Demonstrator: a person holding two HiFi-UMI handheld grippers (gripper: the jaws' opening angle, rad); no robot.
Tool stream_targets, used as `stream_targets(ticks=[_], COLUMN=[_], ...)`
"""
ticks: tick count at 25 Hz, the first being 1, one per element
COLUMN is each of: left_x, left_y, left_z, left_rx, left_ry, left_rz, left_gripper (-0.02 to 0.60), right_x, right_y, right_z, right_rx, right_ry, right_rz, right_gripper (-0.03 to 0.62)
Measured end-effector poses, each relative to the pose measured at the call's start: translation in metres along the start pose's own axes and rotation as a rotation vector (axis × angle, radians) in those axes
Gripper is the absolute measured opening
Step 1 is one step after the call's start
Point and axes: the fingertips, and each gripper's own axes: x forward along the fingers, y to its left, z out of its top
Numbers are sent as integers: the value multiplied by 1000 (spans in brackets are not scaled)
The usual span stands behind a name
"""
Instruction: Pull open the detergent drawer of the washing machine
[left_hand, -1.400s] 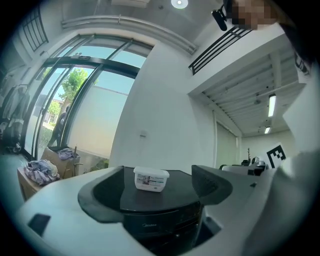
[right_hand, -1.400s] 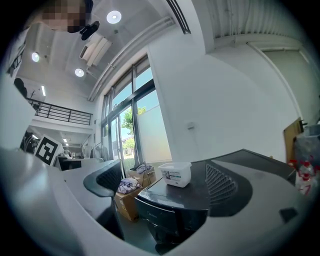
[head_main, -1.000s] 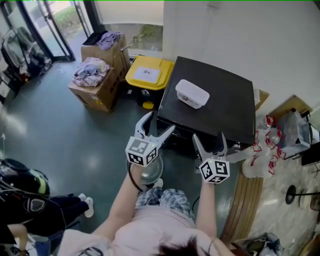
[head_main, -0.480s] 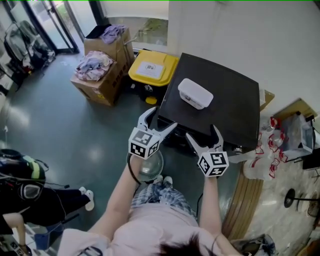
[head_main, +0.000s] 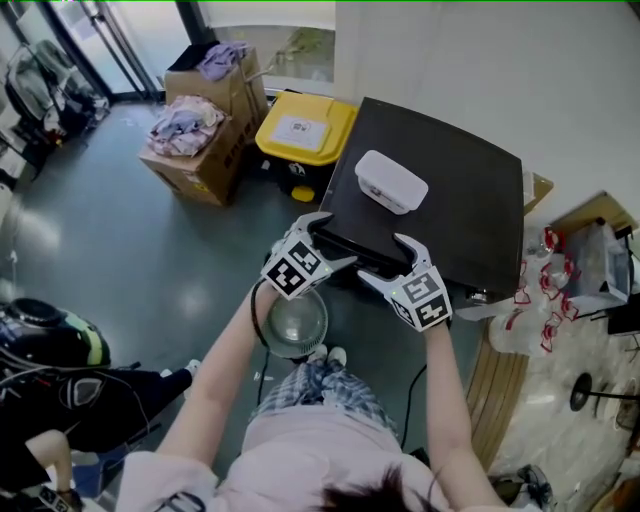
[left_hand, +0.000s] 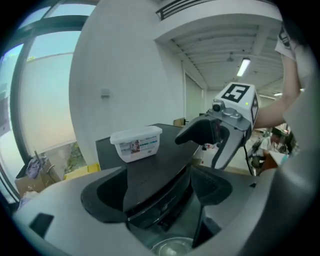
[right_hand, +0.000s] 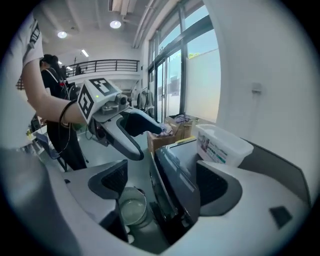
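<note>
both grippers are coming down out of the air in front of the person and onto the front top edge of the black washing machine (head_main: 440, 200), turning as they drop. the left gripper (head_main: 335, 238) is standing wide open, with the machine's front left corner lying between its jaws and neither pad pressing on it. the right gripper (head_main: 388, 260) has just been closing a little. it is still open, and the front edge is sitting between its jaws. so the reach is looking nearly finished and the pull is not yet starting. the detergent drawer is presumably sitting in the upper front panel (right_hand: 170, 195), just below and between both grippers, though its outline is not showing clearly. a white tub (head_main: 391, 181) is resting on the lid behind them.
</note>
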Motion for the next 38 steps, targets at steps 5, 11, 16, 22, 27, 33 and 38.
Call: stream_targets(ticks=[5, 11, 16, 22, 27, 33, 38], left_x=[21, 33, 38, 42, 47, 47, 46], left_y=[-19, -17, -25, -24, -40, -18, -18], left_z=[-23, -39, -52, -65, -65, -73, -74], left_rx=[124, 253, 294, 326, 319, 331, 345], left_ry=[129, 260, 307, 349, 365, 373, 377], left_rz=[-111, -192, -235, -264, -279, -273, -267], left_gripper=[403, 402, 402, 402, 399, 343, 319], right_x=[14, 34, 44, 57, 49, 65, 65], right_y=[8, 9, 14, 16, 18, 15, 22], right_z=[-24, -34, -50, -54, -67, -59, -64], right_rx=[-111, -233, -282, -302, -299, -284, -286], right_ry=[129, 252, 299, 327, 352, 363, 377], right_rz=[71, 129, 159, 176, 180, 176, 182], right_gripper=[372, 313, 291, 267, 248, 230, 219])
